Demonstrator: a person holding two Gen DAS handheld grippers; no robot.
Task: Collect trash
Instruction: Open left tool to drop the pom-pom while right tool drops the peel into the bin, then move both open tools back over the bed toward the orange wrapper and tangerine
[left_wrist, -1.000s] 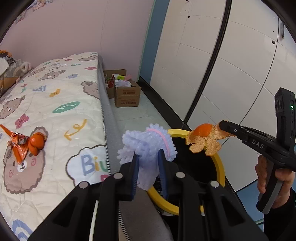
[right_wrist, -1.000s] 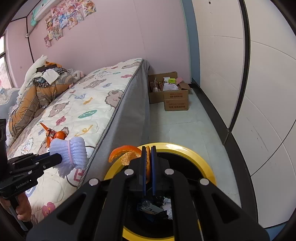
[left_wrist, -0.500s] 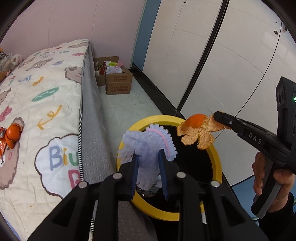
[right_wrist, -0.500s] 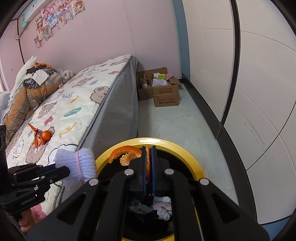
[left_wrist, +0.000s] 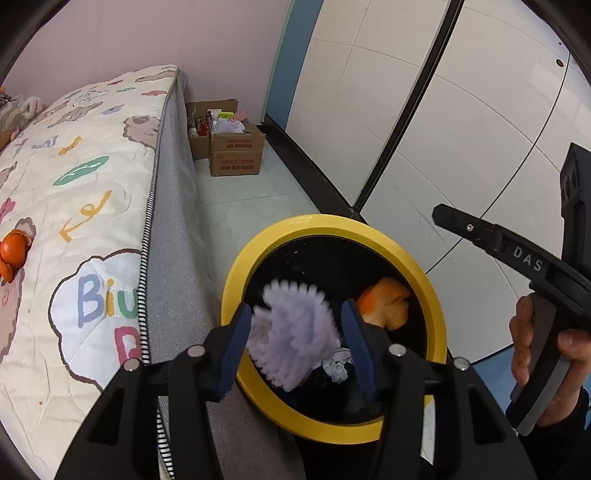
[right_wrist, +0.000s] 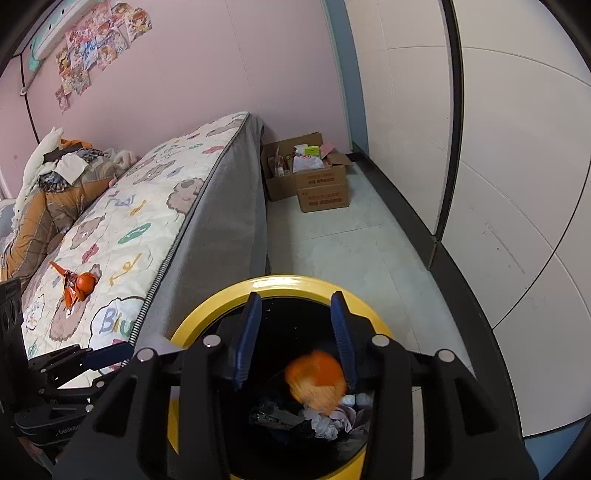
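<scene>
A yellow-rimmed black bin (left_wrist: 325, 225) stands on the floor beside the bed; it also shows in the right wrist view (right_wrist: 280, 282). My left gripper (left_wrist: 295, 332) is open above the bin, and a lilac foam net (left_wrist: 295, 332) falls, blurred, between its fingers. My right gripper (right_wrist: 295, 332) is open above the bin, and an orange peel (right_wrist: 316, 378) drops, blurred, into it; the peel also shows in the left wrist view (left_wrist: 386, 301). More orange peel with an orange wrapper (right_wrist: 77, 284) lies on the bedspread, seen too in the left wrist view (left_wrist: 13, 251).
The bed (right_wrist: 155, 206) with a printed quilt runs along the left. Open cardboard boxes (right_wrist: 314, 177) sit on the floor by the pink wall. White wardrobe doors (left_wrist: 443, 110) stand on the right. Crumpled trash (right_wrist: 332, 421) lies in the bin.
Both grippers have opened above the bin. The foam net and the orange peel have left the fingers and are falling into the bin.
</scene>
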